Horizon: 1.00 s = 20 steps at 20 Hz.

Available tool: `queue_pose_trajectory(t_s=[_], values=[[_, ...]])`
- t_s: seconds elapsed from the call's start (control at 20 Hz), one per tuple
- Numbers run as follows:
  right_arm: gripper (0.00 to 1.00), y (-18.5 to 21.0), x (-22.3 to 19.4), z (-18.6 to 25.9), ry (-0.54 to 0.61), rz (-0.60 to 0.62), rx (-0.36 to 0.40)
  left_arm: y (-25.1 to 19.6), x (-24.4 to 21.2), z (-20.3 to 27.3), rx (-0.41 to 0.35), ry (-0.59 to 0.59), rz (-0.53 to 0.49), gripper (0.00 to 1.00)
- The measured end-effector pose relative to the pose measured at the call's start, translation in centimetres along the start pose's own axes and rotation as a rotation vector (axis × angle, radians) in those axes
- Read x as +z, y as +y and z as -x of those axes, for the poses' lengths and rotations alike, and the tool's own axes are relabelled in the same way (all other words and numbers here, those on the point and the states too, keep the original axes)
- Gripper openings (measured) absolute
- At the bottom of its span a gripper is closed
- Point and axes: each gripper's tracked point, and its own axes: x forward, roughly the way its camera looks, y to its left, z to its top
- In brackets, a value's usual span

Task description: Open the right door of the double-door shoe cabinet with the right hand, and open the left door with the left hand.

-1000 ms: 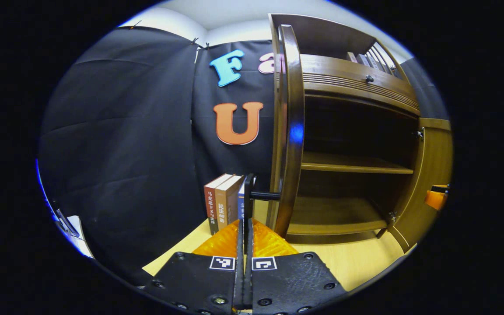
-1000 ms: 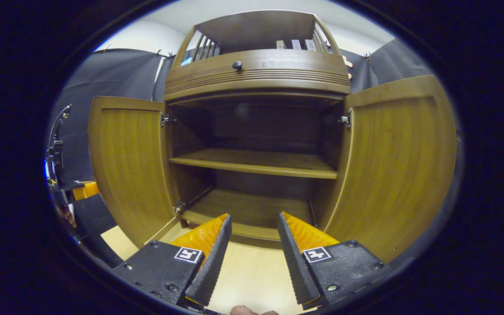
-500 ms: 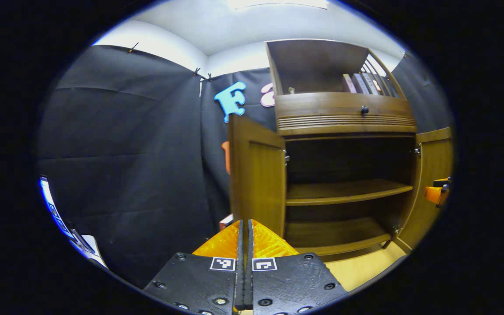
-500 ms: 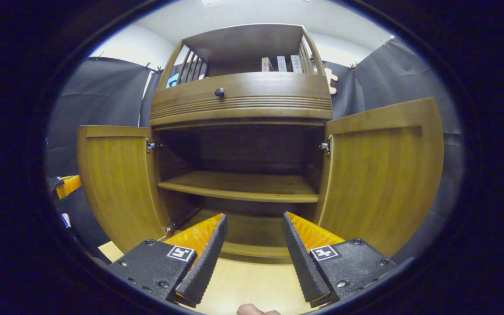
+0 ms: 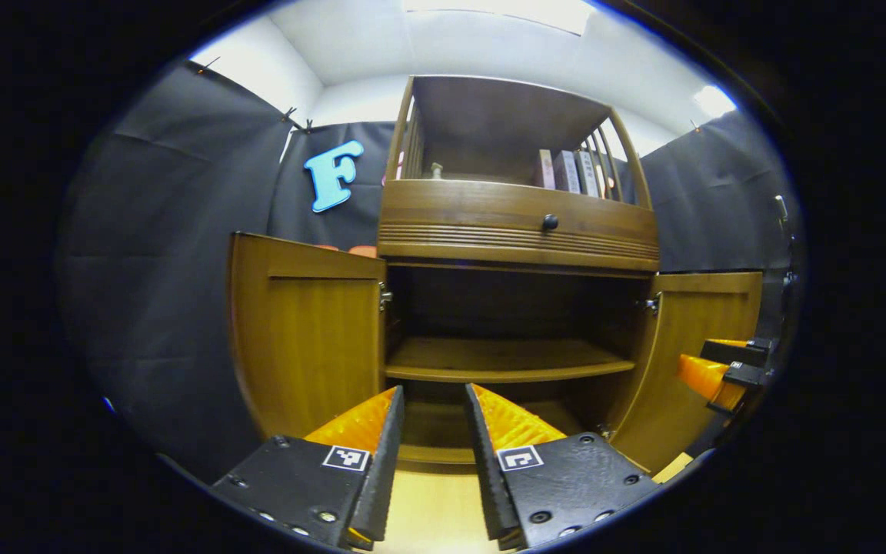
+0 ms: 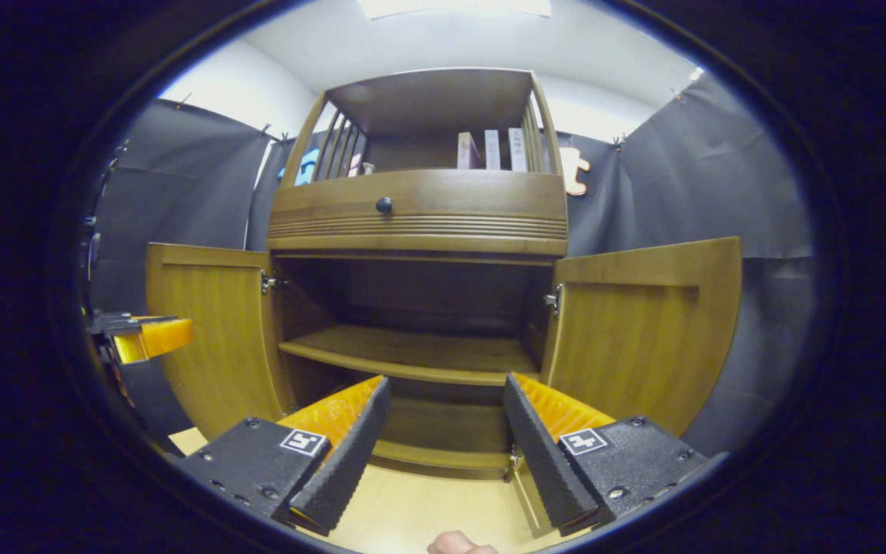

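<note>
Left gripper (image 5: 434,400) bottom centre of the left gripper view, fingers apart, holding nothing. Right gripper (image 6: 443,388) bottom centre of the right gripper view, released too, wider gap, nothing between the fingers. Shoe cabinet (image 6: 418,223) fills mid-frame ahead of both. Left door (image 5: 306,331) swung open at centre left, right door (image 6: 647,331) swung open at centre right. Inner shelf (image 6: 412,355) bare. Books (image 6: 491,149) upright in the top cubby.

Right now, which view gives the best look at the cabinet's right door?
The right gripper view: the right door stands wide open, its whole inner face in sight. In the left gripper view that right door sits at the edge, partly behind the right tongs.
</note>
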Motion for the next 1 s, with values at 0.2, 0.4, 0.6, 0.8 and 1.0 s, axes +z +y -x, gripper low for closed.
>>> queue_pose_trajectory(t_s=[0.2, 0.4, 0.6, 0.8, 1.0], values=[[0.96, -0.3, 0.7, 0.6, -0.017, -0.012, -0.004, -2.5, 0.1, -0.2, -0.042, 0.0, -0.012, 0.82], [0.96, -0.4, 0.3, 0.7, -0.016, -0.006, 0.0, -3.6, 0.0, -0.2, -0.043, 0.001, -0.01, 0.99], [0.96, -0.2, 0.2, 0.6, -0.034, -0.002, 0.019, -4.0, 0.3, 0.0, -0.046, -0.015, -0.022, 0.99], [0.96, 0.3, -0.1, 0.4, -0.047, 0.005, 0.042, -4.5, 0.3, 0.2, -0.063, -0.022, -0.036, 1.0], [0.95, 0.5, 0.2, 0.4, -0.072, 0.024, 0.057, -5.0, 0.5, 0.1, -0.07, -0.033, -0.054, 0.91]])
